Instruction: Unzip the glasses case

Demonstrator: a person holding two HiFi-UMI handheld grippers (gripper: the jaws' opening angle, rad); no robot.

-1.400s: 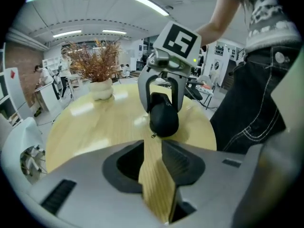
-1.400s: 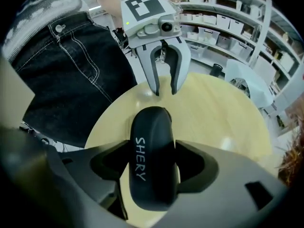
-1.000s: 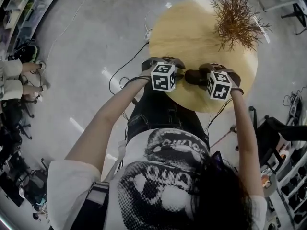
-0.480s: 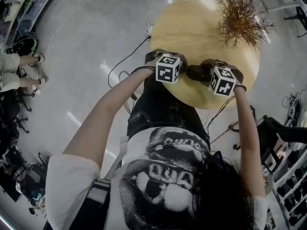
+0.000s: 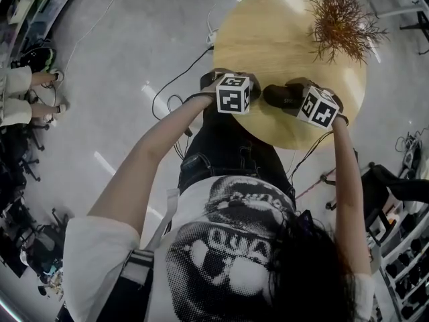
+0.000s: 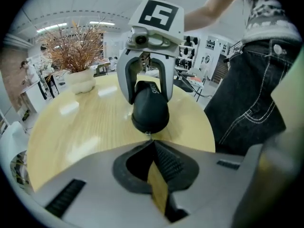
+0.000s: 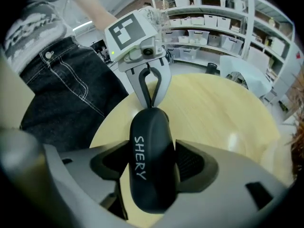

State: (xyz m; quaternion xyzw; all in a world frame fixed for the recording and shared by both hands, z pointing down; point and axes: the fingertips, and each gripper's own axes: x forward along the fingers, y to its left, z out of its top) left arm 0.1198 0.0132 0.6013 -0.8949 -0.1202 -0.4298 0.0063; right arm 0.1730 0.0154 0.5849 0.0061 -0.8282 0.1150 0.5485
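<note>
A black glasses case (image 7: 151,167) marked SHERY lies lengthwise between the pads of my right gripper (image 7: 153,170), which is shut on its middle. In the left gripper view the case's (image 6: 150,109) near end points at me. My left gripper (image 6: 152,140) has just been closing, and its tips now meet on the small metal zipper pull (image 6: 149,135) at that end. From the head view the two marker cubes, left gripper (image 5: 234,93) and right gripper (image 5: 316,106), flank the case (image 5: 281,95) over the near edge of the round wooden table (image 5: 275,39).
A white pot of dry brown branches (image 5: 338,19) stands at the table's far right. Cables (image 5: 175,92) trail on the floor to the left of the table. The person's dark jeans (image 7: 61,89) are close against the table's near edge. Shelving (image 7: 223,27) stands behind.
The left gripper has edged toward the case's end, and the right gripper's cube has rolled slightly. The case stays in the right gripper's hold.
</note>
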